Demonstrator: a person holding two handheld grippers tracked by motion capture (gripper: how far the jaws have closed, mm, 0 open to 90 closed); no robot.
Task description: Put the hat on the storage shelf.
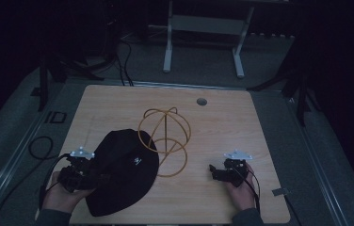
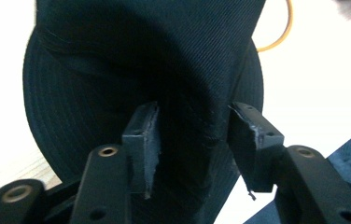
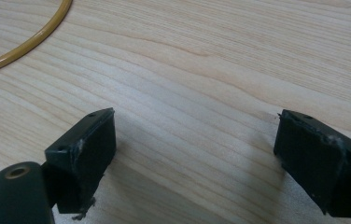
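Lying at the lower left of the high view, the black cap rests on the table, its right edge over the base ring of the yellow wire stand at centre. The left gripper reaches into the cap's left side. In the left gripper view its jaws stand about half open with a ridge of cap cloth between the pads; both pads touch the fabric, pinching the fold. The right gripper, at the lower right, rests over bare wood with its jaws spread wide and nothing between them, well apart from the cap.
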